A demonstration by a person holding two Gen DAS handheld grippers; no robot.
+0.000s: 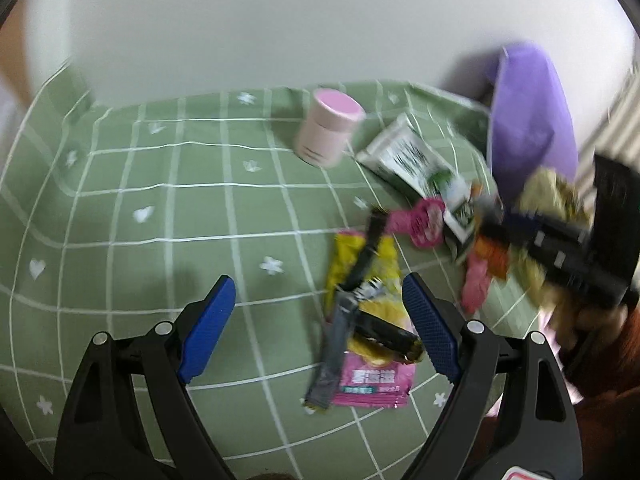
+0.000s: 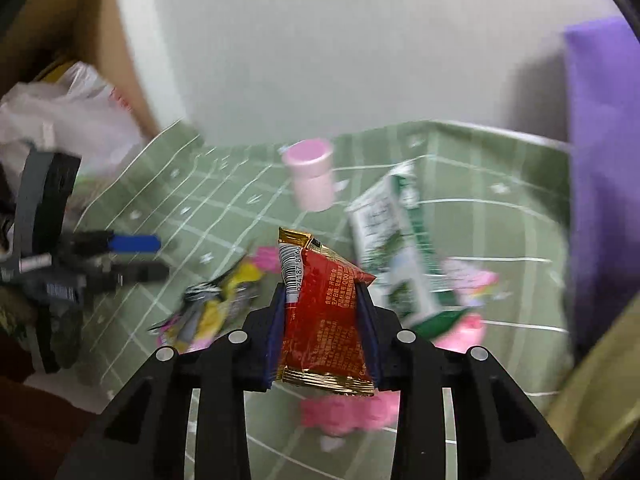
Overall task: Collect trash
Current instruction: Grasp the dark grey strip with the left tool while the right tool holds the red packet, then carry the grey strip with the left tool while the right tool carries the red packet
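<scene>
Right gripper (image 2: pixel 324 300) clamped on a red snack wrapper (image 2: pixel 320 320), held up off the green checked tablecloth (image 1: pixel 160 208), blue pads pressing both its sides. Left gripper (image 1: pixel 320 312) spread wide with nothing between the jaws, poised above a yellow-and-pink wrapper pile (image 1: pixel 368 320) near the cloth's middle. Toward the far edge: a pink cup (image 1: pixel 328 132) upright, a green-and-white carton (image 1: pixel 408 156) lying just beside it, a purple bag (image 1: pixel 528 120) at the far right corner.

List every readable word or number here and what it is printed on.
"924187 816": partly legible barcode digits on the red snack packet clamped in the right tongs.
Gold print on that packet: too small.
Pink sachet: white characters, blurred.
Green-and-white carton: print blurred.
</scene>
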